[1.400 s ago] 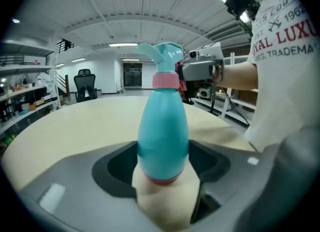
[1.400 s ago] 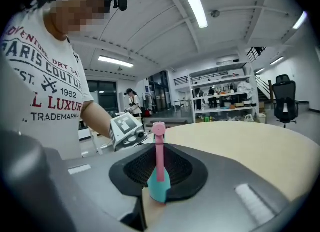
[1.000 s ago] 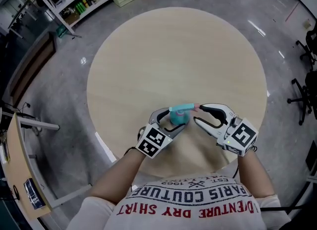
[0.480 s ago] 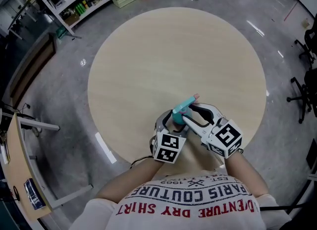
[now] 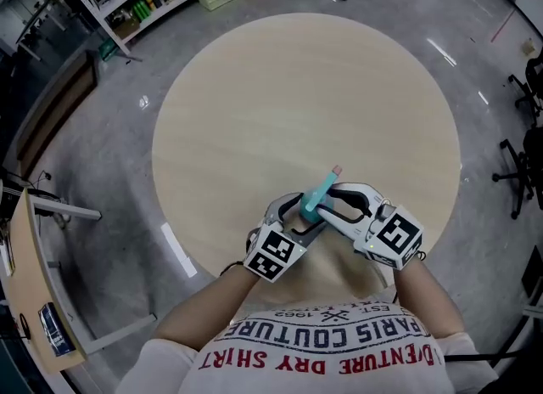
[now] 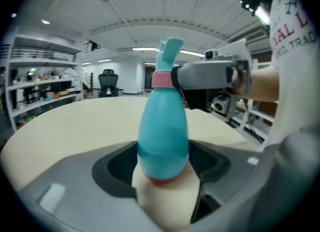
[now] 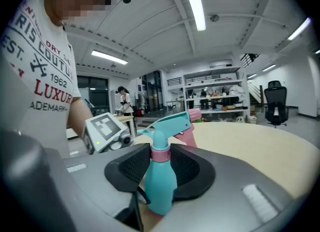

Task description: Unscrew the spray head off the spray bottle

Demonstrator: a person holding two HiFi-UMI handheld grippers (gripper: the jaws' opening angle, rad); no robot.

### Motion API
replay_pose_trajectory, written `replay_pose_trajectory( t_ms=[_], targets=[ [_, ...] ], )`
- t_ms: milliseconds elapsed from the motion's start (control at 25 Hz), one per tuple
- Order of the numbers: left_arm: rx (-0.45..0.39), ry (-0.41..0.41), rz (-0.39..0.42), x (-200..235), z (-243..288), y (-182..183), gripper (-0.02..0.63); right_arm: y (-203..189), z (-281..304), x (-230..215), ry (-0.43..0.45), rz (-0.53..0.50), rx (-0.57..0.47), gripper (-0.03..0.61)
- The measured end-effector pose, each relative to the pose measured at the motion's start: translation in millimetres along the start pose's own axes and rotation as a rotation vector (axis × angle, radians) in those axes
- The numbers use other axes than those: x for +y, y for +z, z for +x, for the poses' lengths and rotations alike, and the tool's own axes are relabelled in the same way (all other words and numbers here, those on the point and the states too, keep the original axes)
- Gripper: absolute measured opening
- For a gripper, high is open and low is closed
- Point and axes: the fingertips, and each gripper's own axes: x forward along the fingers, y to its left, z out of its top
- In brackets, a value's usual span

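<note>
1. Where it stands upright near the round table's [image 5: 297, 87] close edge, the spray bottle [image 6: 163, 131] is seen teal, its spray head [image 7: 167, 122] pink at collar and nozzle tip.
2. Its belly is clamped by the left gripper [image 5: 299, 212]; the collar is pinched by the right gripper [image 5: 333, 201], whose jaws have just been closing.
3. In the head view, its body is hidden beneath both grippers.

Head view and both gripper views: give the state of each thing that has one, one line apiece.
Teal plastic spray bottle: upright, base on the round beige table.
Teal spray head with pink collar: on the bottle's neck, not off yet.
Left gripper: fingers shut on the bottle's lower body.
Right gripper: fingers have just been closing, now pressed on the pink collar.
</note>
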Motion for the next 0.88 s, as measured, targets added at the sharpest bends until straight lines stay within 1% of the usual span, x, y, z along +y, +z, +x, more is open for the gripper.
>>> replay_pose_trajectory(
  t_ms=[120,200,280,360,480,520,560,600,640,720,800,880],
  targets=[
    [0.036,-0.201,0.149,-1.7,-4.4,-3.5,0.318,0.1,-0.4,6.5,0.180,-0.044,0.032,0.129],
    [0.069,-0.326,0.226,-3.7,-7.9,-4.5,0.318,0.4,-0.3,10.9,0.294,-0.063,0.051,0.129],
    [0.094,-0.399,0.257,-4.3,-10.1,-4.1,0.318,1.8,1.8,12.7,0.363,-0.065,0.063,0.129],
    [0.098,-0.418,0.246,-4.2,-11.1,-4.2,0.318,3.1,4.2,12.5,0.383,-0.051,0.060,0.129],
    [0.077,-0.387,0.206,-4.9,-11.2,-4.4,0.318,2.2,5.0,10.8,0.344,-0.032,0.043,0.134],
    [0.070,-0.364,0.198,-4.6,-11.1,-4.4,0.318,0.7,4.8,11.0,0.318,-0.029,0.040,0.155],
    [0.065,-0.336,0.190,-4.2,-11.1,-4.8,0.318,-0.7,4.0,12.3,0.295,-0.022,0.034,0.197],
    [0.062,-0.305,0.179,-3.8,-11.0,-5.2,0.318,-1.4,2.8,14.1,0.273,-0.011,0.026,0.202],
    [0.061,-0.267,0.165,-3.0,-10.7,-5.4,0.318,-1.1,1.2,15.0,0.245,0.002,0.015,0.204],
    [0.061,-0.169,0.118,1.3,-9.3,-4.9,0.318,1.3,-1.2,11.0,0.152,0.022,-0.008,0.204],
    [0.056,-0.053,0.051,6.7,-7.5,-4.0,0.318,4.1,-2.4,4.9,0.039,0.038,-0.030,0.202],
    [0.050,0.052,-0.016,8.5,-6.7,-3.7,0.318,4.4,-2.1,3.7,-0.047,0.052,-0.045,0.202]
  ],
)
